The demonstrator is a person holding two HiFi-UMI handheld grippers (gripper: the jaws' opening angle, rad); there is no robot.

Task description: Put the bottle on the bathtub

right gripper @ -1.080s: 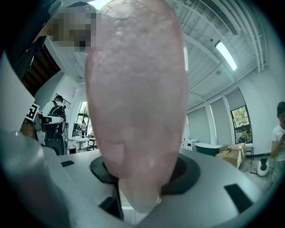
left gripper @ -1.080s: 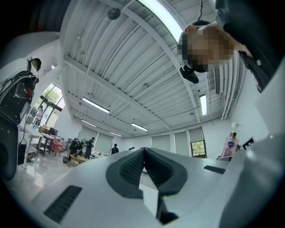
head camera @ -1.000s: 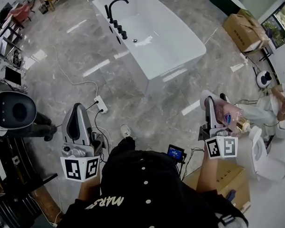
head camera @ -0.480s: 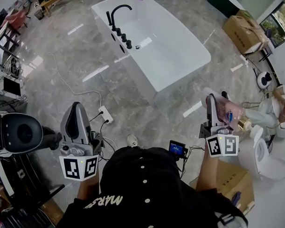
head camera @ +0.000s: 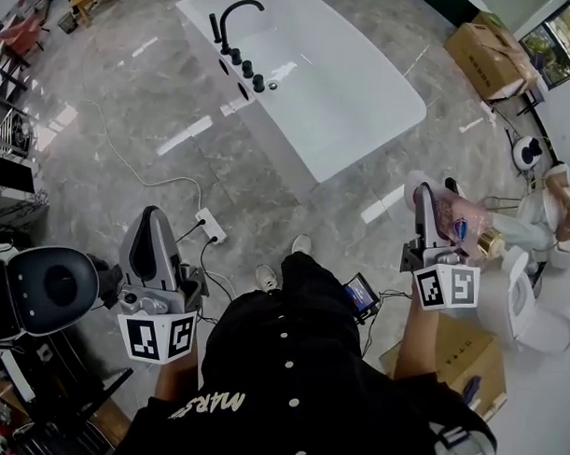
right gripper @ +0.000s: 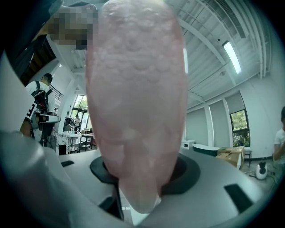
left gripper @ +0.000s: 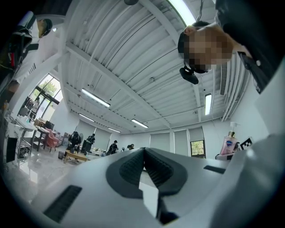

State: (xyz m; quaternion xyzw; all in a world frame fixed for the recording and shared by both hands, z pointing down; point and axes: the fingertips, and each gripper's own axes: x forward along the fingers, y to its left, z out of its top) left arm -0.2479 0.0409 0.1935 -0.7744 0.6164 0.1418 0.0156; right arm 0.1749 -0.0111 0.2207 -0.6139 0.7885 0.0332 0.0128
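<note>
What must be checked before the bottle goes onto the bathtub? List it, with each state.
1. Bottle gripped: ok, the right tongs are shut on it.
2. Left tongs free: ok, shut with nothing between them.
3. Bathtub within reach: not ok, it stands across the floor ahead.
4. Room on its rim: ok, bare apart from the faucet and knobs on one side.
5. Walking path: not ok, a power strip lies on the floor ahead left.
6. Bottle's pump locked: cannot tell.
</note>
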